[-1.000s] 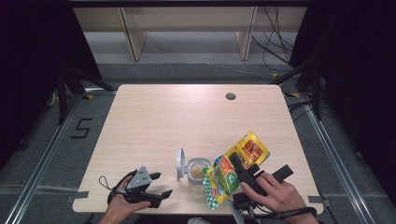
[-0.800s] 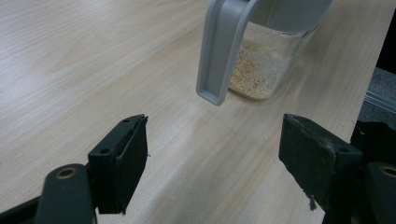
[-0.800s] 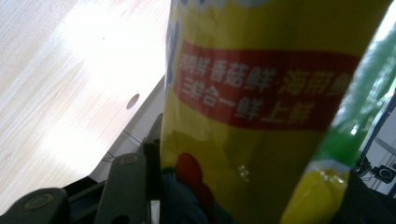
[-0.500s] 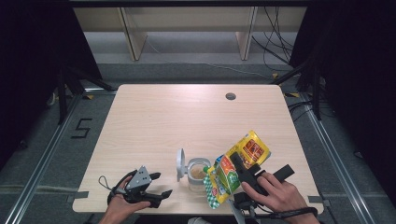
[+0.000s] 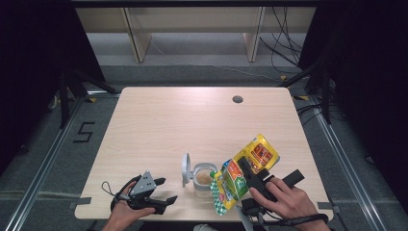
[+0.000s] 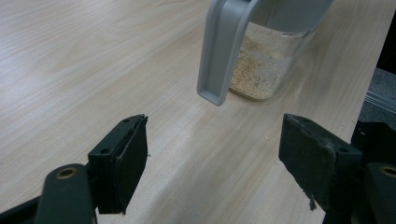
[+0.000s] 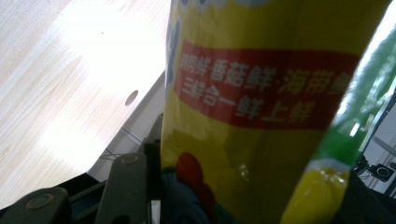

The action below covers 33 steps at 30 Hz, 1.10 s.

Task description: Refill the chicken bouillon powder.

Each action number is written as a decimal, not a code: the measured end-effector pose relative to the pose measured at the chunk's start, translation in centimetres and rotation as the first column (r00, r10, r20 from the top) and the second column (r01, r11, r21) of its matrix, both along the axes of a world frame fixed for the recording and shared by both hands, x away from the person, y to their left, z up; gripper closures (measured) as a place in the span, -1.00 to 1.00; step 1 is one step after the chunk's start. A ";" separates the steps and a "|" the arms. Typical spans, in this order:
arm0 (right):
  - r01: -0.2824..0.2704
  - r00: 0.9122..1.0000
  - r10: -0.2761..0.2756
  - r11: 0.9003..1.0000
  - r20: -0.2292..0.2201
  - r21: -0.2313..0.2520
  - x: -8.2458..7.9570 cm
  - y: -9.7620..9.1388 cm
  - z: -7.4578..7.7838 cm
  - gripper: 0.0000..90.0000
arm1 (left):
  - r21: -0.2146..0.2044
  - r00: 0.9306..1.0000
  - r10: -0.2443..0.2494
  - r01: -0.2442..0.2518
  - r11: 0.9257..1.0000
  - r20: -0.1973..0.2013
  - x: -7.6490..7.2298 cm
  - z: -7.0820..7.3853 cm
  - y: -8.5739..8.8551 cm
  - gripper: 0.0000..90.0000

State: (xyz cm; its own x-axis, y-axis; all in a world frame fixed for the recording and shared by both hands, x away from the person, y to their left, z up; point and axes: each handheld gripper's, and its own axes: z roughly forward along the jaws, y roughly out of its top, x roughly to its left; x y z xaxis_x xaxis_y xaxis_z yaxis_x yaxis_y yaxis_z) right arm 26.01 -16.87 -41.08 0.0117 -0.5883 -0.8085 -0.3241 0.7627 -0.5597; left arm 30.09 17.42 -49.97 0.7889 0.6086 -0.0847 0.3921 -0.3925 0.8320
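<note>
The yellow, green and red printed foil seasoning pouch [image 5: 243,173] hangs tilted at the near right of the table, its lower corner dipping toward the mouth of the small clear jar beside it, its upper end slanting up and away to the right; in the right gripper view the yellow pouch face with its red label band [image 7: 261,88] stands directly against the jaws. It looks like a soft, crinkly film bag, light for its size and probably part full of loose powder, so I judge it will sag and fold wherever it is unsupported; the glossy film is likely slippery, and a pinch across the flat middle of the body, as here, seems the safest hold, well clear of the open corner. The right gripper [image 5: 251,179] grips it across that middle, jaws part closed and pressed on the pouch; the person's right hand [image 5: 284,199] wraps the handle behind.

The small clear glass jar with a grey hinged flip lid [image 5: 204,177] stands upright just left of the pouch, lid swung open to its left; pale grainy powder [image 6: 254,65] lies in its bottom; glass is rigid but breakable and could tip if the pouch nudges it.

The left gripper [image 5: 161,190] rests low at the near left of the pale wooden table [image 5: 192,120], near the jar but apart from it, its jaws spread wide with nothing between them.
</note>
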 end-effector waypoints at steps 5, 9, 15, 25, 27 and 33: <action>-0.005 1.000 0.005 1.000 0.012 0.004 -0.1 0.0 0.0 0.19 | 0.013 1.000 -0.002 0.002 1.000 0.000 0.0 0.0 0.0 -0.48; -0.005 1.000 0.005 1.000 0.011 0.000 0.0 0.0 0.0 0.19 | -0.007 1.000 0.003 -0.003 1.000 -0.006 0.0 0.0 0.0 -0.48; -0.005 1.000 0.005 1.000 0.012 0.001 0.0 -0.1 0.1 0.19 | 0.012 1.000 0.000 0.000 1.000 -0.001 0.0 0.0 0.0 -0.48; 0.000 1.000 0.000 1.000 0.004 0.002 -0.1 -0.1 0.2 0.20 | -0.008 1.000 0.004 -0.004 1.000 -0.004 0.0 0.0 0.0 -0.48; 0.001 1.000 -0.001 1.000 0.003 -0.002 -0.1 -0.1 0.2 0.20 | -0.007 1.000 0.002 -0.002 1.000 -0.002 0.0 0.0 0.0 -0.48; -0.009 1.000 0.009 1.000 0.015 -0.003 -0.1 0.0 0.1 0.20 | -0.007 1.000 0.002 -0.002 1.000 -0.001 0.0 0.0 0.0 -0.48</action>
